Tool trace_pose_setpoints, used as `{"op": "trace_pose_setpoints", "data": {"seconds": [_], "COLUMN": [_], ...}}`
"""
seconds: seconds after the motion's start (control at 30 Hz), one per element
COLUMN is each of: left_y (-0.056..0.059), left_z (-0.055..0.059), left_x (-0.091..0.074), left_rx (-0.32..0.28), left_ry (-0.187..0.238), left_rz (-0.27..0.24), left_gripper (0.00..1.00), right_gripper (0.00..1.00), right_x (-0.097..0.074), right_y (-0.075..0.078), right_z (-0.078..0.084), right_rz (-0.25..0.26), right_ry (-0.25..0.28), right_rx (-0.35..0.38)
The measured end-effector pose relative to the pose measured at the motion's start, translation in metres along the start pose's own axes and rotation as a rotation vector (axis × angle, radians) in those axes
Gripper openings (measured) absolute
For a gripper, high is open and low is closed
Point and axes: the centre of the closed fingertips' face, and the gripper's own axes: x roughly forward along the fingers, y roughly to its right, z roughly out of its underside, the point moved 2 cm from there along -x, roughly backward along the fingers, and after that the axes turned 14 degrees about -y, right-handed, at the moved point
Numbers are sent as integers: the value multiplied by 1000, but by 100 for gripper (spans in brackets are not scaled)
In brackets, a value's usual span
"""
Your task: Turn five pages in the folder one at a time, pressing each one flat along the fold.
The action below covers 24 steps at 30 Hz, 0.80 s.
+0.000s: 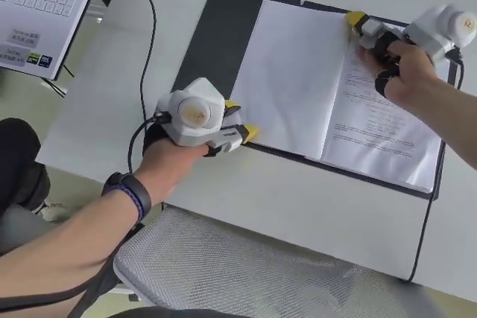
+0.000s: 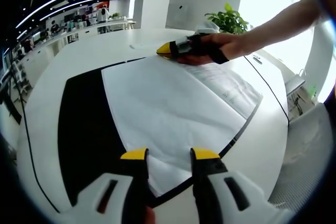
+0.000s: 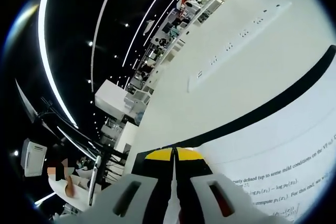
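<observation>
As the black folder (image 1: 216,42) lies open, blank page (image 1: 291,72) beside printed page (image 1: 380,128), left gripper (image 2: 169,155) jaws stand spread, right gripper (image 3: 173,154) jaws pressed together.

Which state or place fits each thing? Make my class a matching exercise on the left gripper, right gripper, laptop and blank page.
Things: 1 left gripper; 2 right gripper; 3 laptop; 4 blank page.
States: A jaws shut, at the folder's far edge; B far left on the table; C jaws apart, at the folder's near edge; D lying on the folder's left cover.
Pairs: 1-C; 2-A; 3-B; 4-D.
</observation>
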Motion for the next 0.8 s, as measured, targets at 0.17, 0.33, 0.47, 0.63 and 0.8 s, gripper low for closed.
{"op": "trace_pose_setpoints", "data": {"seconds": [0.17,0.33,0.47,0.63,0.8], "left_y": [0,0,0,-1,1], "left_z": [0,0,0,0,0], "left_x": [1,0,0,0,0], "left_rx": [-3,-6,-3,-7,-14], "left_ry": [-1,-1,-3,-1,2], "left_rz": [0,3,4,3,7], "left_gripper": [31,31,31,30,32], "right_gripper": [0,0,0,0,0], "right_x": [2,2,1,-4,-14], "right_y": [5,3,3,-7,-12], "right_z": [-8,-7,-6,17,37], "right_rz": [8,9,12,-43,-65], "right_ry": [25,24,19,-76,-135], "right_rx": [21,24,15,-78,-135]}}
